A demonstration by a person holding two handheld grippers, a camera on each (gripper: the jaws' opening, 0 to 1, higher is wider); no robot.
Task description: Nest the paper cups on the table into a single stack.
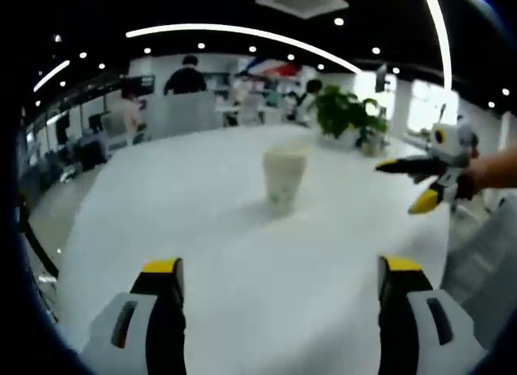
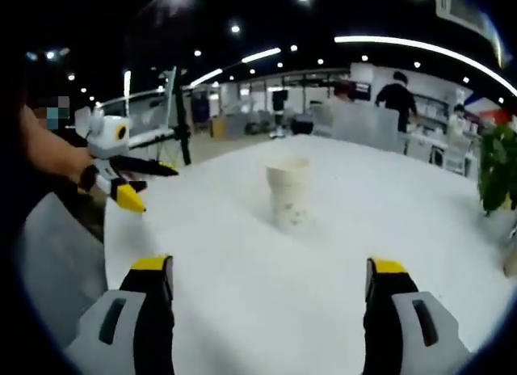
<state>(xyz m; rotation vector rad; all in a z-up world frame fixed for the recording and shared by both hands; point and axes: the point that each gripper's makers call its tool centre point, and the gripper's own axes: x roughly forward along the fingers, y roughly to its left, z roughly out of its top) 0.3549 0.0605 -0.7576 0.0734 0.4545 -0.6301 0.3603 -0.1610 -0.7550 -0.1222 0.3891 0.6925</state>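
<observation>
A white paper cup (image 1: 283, 178) stands upright in the middle of the white table (image 1: 242, 254); in the right gripper view the same cup (image 2: 289, 192) sits ahead, slightly left of centre. My left gripper (image 1: 280, 280) is open, its jaws wide apart, well short of the cup with nothing between them. My right gripper (image 2: 266, 278) is open too, also short of the cup. The right gripper (image 1: 414, 185) enters the left gripper view from the right, held by a hand, open beside the cup. The left gripper (image 2: 137, 185) appears at the left of the right gripper view, above the table's edge.
A potted green plant (image 1: 347, 112) stands at the far side of the table; the plant (image 2: 497, 169) is at the right edge in the right gripper view. People and office desks fill the background beyond the table. The table's edge (image 2: 109, 229) runs near the left.
</observation>
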